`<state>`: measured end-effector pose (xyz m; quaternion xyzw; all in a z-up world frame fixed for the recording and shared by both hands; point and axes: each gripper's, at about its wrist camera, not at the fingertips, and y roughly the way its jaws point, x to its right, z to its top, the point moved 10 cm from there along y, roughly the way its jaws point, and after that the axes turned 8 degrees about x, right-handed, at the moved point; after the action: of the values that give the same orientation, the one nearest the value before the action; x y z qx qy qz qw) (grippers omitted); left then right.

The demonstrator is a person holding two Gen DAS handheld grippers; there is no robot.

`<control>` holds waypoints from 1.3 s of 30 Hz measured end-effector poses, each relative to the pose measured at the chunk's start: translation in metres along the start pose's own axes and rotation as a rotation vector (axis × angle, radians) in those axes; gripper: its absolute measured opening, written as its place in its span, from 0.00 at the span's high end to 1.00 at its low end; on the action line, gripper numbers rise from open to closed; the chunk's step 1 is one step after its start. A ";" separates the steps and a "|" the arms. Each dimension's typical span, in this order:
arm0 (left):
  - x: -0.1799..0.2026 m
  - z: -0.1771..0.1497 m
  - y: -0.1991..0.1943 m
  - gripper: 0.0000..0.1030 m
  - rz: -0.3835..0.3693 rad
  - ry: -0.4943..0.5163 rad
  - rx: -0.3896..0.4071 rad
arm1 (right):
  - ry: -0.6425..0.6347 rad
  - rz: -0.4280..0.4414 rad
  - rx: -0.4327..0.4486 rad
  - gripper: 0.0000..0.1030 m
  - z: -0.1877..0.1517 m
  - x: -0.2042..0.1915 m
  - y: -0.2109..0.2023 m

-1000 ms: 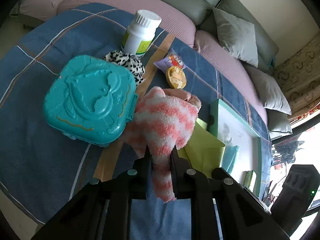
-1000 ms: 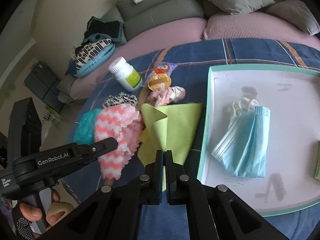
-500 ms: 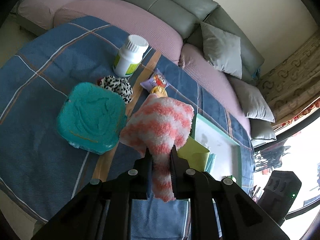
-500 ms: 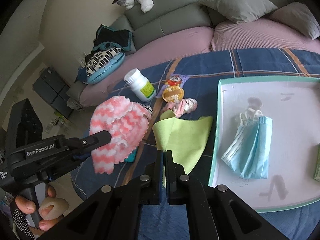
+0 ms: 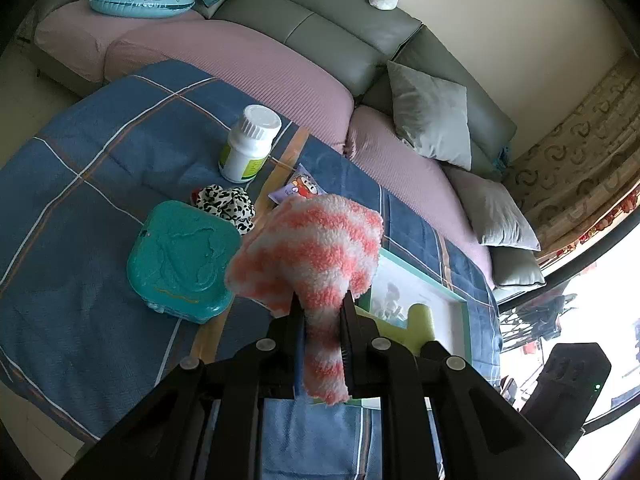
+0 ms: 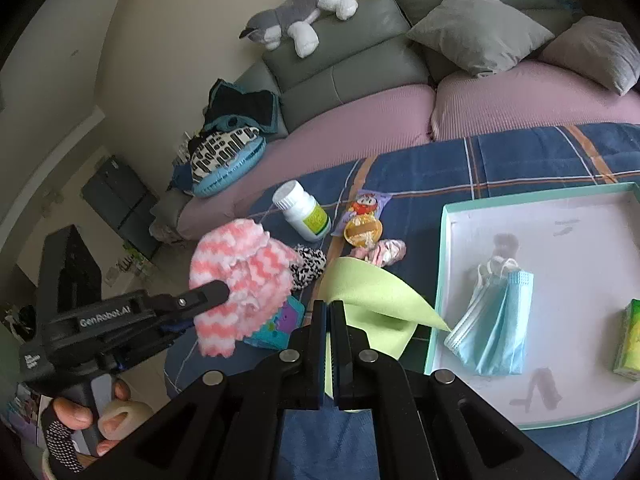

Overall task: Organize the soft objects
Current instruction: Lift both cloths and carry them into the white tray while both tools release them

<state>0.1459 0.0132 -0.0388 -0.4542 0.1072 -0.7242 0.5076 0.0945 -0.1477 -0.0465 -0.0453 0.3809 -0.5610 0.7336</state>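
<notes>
L gripper (image 5: 322, 312) pinches the pink-white fuzzy sock (image 5: 312, 248), which hangs clear above the blanket. R gripper (image 6: 330, 314), pressed together, holds the green cloth (image 6: 372, 296) by its edge. The tray (image 6: 440, 280) lies ahead-right of R. Advice: carry both w/ firm pinch, release only over tray, beside the face mask (image 6: 496, 320).

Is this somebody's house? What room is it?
Most likely a living room at home. There is a big grey sofa with cushions, a plush dog lying on its back, and patterned curtains by a bright window.
</notes>
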 end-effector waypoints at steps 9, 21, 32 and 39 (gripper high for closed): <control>0.020 0.004 -0.007 0.85 -0.022 0.041 0.019 | 0.005 0.031 0.096 0.98 0.031 -0.007 -0.029; 0.103 0.014 -0.002 0.85 -0.126 0.201 0.032 | -0.019 -0.059 0.294 0.98 0.097 0.015 -0.100; 0.179 -0.017 0.036 0.85 -0.197 0.361 -0.043 | 0.044 -0.252 0.363 0.98 0.120 0.097 -0.143; 0.212 -0.039 0.063 0.85 -0.218 0.428 -0.082 | 0.092 -0.352 0.375 0.98 0.125 0.146 -0.162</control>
<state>0.1415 -0.2042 0.0165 -0.3196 0.1917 -0.8495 0.3734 0.0546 -0.3774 0.0472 0.0514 0.2894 -0.7422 0.6022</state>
